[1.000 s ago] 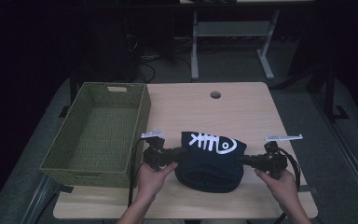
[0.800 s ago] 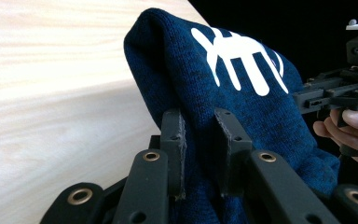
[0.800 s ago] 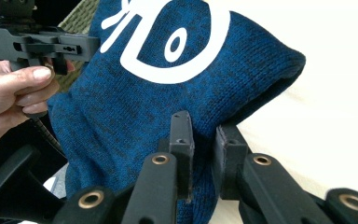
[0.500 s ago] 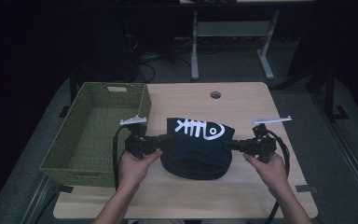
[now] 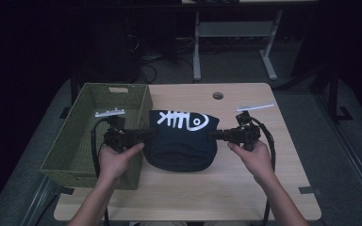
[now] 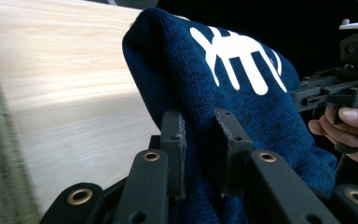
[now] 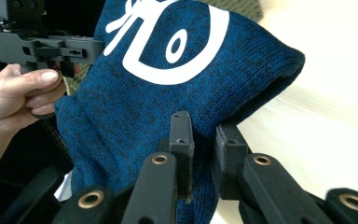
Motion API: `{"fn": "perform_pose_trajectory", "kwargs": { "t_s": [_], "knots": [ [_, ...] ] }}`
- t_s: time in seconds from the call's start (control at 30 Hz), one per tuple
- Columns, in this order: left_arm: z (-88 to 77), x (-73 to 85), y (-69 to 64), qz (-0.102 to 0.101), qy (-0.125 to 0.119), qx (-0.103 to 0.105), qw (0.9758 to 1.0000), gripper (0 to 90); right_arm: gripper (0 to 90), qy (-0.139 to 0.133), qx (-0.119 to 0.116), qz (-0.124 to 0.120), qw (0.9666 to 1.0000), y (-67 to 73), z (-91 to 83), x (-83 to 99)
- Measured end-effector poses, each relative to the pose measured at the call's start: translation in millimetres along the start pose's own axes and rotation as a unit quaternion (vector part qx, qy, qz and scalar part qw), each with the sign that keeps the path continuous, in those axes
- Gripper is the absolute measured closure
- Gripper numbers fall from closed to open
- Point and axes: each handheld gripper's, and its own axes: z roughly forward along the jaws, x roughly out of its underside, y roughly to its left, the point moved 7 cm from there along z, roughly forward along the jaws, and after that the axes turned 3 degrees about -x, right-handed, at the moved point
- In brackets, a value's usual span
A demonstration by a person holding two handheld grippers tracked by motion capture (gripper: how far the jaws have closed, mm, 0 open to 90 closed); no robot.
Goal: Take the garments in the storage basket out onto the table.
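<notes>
Both grippers are carrying the sweater (image 5: 181, 139) up off the table (image 5: 264, 188) and toward the basket (image 5: 82, 141): a second ago the folded bundle was lying low near the table's front edge, right of the basket; now it is hanging clear of the wood, just beside the basket's right wall, with its fishbone print facing up.

The left gripper (image 5: 143, 134) is pinching the sweater's left edge, its jaws nearly closed with a fold of blue knit squeezed between the pads (image 6: 175, 140). The right gripper (image 5: 217, 135) is doing the same on the far edge from the basket, its jaws drawn in tight on the cloth, pads (image 7: 182, 135) pressing from both sides. The grip has not altered while the hands have been rising.

This suggests the lift is done and the transfer is under way: the sweater is sagging between the two grips, not yet over the basket's rim. The next need is probably more height and a sideways carry, so the drooping middle is not catching the wall.
</notes>
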Motion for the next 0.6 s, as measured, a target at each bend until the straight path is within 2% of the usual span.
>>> {"fn": "perform_pose_trajectory", "kwargs": {
  "t_s": [0.27, 0.47, 0.6],
  "knots": [
    [-22.2, -12.9, 17.1, -0.01, -0.007, 0.001, 0.9999, 75.4, 79.6, -0.001, -0.017, -0.002, 0.9999, 12.8, 20.6, -20.1],
    [-34.4, -15.3, 30.4, -0.023, -0.009, 0.003, 0.9997, 75.4, 79.6, 0.002, -0.021, -0.007, 0.9997, 21.5, 35.1, -30.5],
    [-41.7, -17.1, 36.1, -0.024, -0.011, 0.005, 0.9996, 75.4, 79.6, 0.005, -0.024, -0.01, 0.9996, 25.8, 42.9, -35.0]
  ]
}}
